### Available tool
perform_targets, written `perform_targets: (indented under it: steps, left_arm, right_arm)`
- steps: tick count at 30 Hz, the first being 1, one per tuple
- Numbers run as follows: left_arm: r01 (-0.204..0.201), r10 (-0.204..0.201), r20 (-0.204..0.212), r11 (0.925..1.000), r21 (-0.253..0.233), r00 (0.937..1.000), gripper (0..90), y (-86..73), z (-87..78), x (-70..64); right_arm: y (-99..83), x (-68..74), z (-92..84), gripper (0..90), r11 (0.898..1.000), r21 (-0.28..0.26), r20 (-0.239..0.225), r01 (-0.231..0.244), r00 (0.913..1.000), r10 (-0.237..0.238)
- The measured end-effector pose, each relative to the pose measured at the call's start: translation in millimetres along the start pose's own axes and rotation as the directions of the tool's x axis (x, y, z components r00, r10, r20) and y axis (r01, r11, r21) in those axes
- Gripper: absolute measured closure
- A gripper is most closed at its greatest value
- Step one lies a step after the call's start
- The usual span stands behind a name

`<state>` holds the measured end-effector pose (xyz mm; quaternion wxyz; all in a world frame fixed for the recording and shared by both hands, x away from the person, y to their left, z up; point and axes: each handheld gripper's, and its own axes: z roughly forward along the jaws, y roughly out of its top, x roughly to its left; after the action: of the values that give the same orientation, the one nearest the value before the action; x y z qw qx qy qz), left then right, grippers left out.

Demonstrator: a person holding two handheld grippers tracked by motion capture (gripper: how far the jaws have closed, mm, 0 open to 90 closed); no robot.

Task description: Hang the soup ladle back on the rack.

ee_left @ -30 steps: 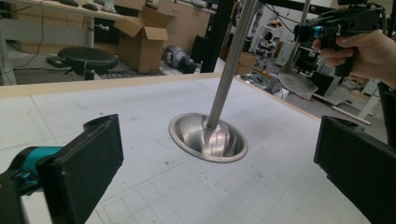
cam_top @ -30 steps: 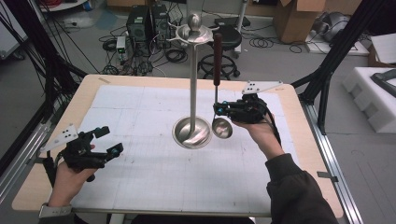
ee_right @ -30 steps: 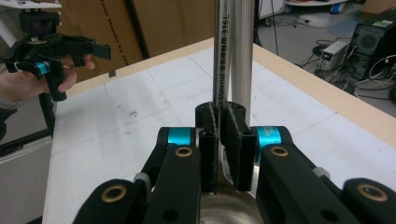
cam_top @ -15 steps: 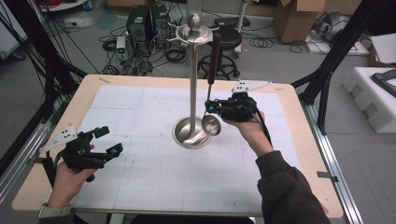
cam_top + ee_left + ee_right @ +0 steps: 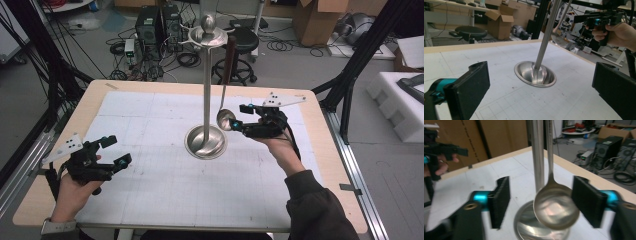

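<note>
My right gripper (image 5: 239, 116) jaws just opened wide, ladle (image 5: 556, 207) bowl between, untouched, hanging from stand (image 5: 206, 142). Left gripper (image 5: 116, 150) jaws wide, empty, 8 o'clock on counter (image 5: 150, 195). No writing legible.

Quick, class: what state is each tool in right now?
Left tool: open, holding nothing.
Right tool: jaws just opened, ladle hangs free between them.

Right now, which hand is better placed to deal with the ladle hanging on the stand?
The right. Its tool has just been opening, and the ladle hangs between its pads without being pressed. The left tool is open, low at the near left of the table, far from the stand.
</note>
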<state>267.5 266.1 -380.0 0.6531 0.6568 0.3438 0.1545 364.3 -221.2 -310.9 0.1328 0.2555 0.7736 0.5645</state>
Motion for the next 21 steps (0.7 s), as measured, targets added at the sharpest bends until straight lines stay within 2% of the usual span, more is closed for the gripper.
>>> perform_targets:
  steps: [2,4,5,12,16,21]
  left_arm:
    - [-0.001,0.001,-0.002,1.0,0.002,1.0,1.9,-0.2,0.0,0.4]
    - [0.0,0.0,-0.005,1.0,0.001,1.0,1.9,-0.3,-0.2,0.3]
    - [0.001,-0.001,-0.005,1.0,0.001,1.0,1.9,-0.3,-0.2,0.2]
    - [-0.003,0.003,-0.006,1.0,0.001,1.0,1.9,-0.3,1.2,-0.2]
    - [-0.004,0.004,-0.006,1.0,0.003,1.0,1.9,-0.5,1.6,-0.7]
    - [-0.005,0.005,-0.003,1.0,-0.001,1.0,1.9,-0.5,2.3,-1.4]
  right_arm:
    - [-3.6,0.3,-4.2,13.6,1.0,-0.002,0.006,0.004,1.0,-0.004]
    - [-6.5,1.1,-8.0,7.3,1.0,0.004,0.001,0.002,1.0,-0.002]
    - [-7.5,1.7,-9.4,0.4,1.0,0.007,0.009,0.005,1.0,-0.005]
    - [-13.7,5.2,-20.4,0.0,1.0,-0.015,-0.009,0.018,0.9998,-0.018]
    - [-18.7,5.1,-28.0,0.0,0.999,-0.009,-0.004,0.036,0.9993,-0.036]
    - [-27.8,2.0,-41.4,0.0,0.999,-0.024,0.001,0.032,0.9995,-0.032]
